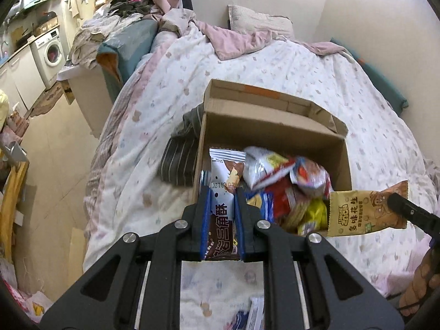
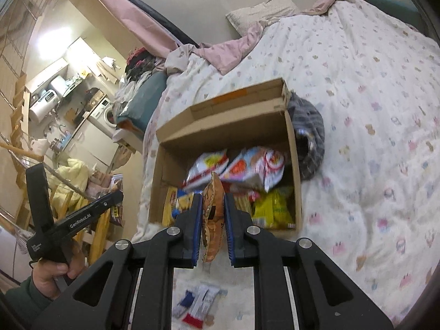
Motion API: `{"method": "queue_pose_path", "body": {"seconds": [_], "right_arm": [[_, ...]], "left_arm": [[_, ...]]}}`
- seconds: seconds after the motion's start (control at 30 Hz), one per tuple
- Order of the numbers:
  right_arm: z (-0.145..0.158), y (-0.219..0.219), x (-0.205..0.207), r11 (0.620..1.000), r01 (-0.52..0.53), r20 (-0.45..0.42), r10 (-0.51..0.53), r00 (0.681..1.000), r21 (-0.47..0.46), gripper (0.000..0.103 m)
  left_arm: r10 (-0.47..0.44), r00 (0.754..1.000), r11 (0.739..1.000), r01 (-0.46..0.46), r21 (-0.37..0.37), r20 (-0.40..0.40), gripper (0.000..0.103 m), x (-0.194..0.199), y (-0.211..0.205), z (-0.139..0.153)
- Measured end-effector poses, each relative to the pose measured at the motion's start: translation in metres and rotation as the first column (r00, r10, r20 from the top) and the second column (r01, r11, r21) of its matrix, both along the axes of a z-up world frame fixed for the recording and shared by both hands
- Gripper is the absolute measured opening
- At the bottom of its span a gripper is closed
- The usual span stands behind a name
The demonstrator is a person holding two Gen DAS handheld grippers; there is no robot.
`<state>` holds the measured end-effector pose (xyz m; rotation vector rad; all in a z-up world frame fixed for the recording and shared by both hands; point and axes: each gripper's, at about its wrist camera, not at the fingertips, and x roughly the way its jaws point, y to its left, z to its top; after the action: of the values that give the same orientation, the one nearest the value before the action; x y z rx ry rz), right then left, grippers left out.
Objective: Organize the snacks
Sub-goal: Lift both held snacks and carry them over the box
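Note:
An open cardboard box (image 1: 275, 126) (image 2: 225, 121) sits on the bed with several snack packets inside. My left gripper (image 1: 222, 192) is shut on a white and brown snack packet (image 1: 224, 181), held just before the box's near wall. My right gripper (image 2: 211, 200) is shut on a tan peanut packet (image 2: 212, 214), seen edge-on, also near the box's front. In the left wrist view that tan packet (image 1: 365, 211) hangs to the right of the box from the right gripper's fingertips (image 1: 398, 202). The left gripper's body (image 2: 79, 220) shows at the left of the right wrist view.
The floral quilt (image 1: 302, 63) covers the bed around the box. A dark striped cloth (image 1: 181, 151) (image 2: 308, 137) lies against the box's side. A few small packets (image 2: 198, 305) lie on the quilt below my grippers. Floor and a washing machine (image 1: 51, 52) are at left.

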<state>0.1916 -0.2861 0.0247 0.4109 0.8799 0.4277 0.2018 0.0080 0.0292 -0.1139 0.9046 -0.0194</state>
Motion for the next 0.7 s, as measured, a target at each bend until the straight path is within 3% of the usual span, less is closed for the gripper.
{"method": "queue_pose_path", "body": {"seconds": [0.3, 0.43, 0.57, 0.7], "right_arm": [[-0.029, 0.008, 0.038, 0.999, -0.019, -0.034, 0.02, 0.999, 0.026, 0.016], [-0.047, 0.006, 0.044, 0.998, -0.019, -0.086, 0.024, 0.996, 0.057, 0.016], [-0.048, 0.006, 0.047, 0.998, -0.035, -0.078, 0.038, 0.996, 0.044, 0.016], [-0.058, 0.005, 0.054, 0.999, -0.028, -0.118, 0.032, 0.993, 0.035, 0.016]], "left_arm": [[-0.007, 1.0, 1.0, 0.006, 0.023, 0.009, 0.013, 0.044, -0.009, -0.025], [-0.028, 0.999, 1.0, 0.028, -0.004, -0.031, 0.013, 0.058, -0.013, -0.038], [-0.033, 0.999, 0.999, 0.033, 0.039, -0.013, 0.014, 0.064, -0.017, -0.041], [-0.044, 0.998, 0.999, 0.044, 0.013, -0.042, 0.014, 0.066, -0.018, -0.047]]}}
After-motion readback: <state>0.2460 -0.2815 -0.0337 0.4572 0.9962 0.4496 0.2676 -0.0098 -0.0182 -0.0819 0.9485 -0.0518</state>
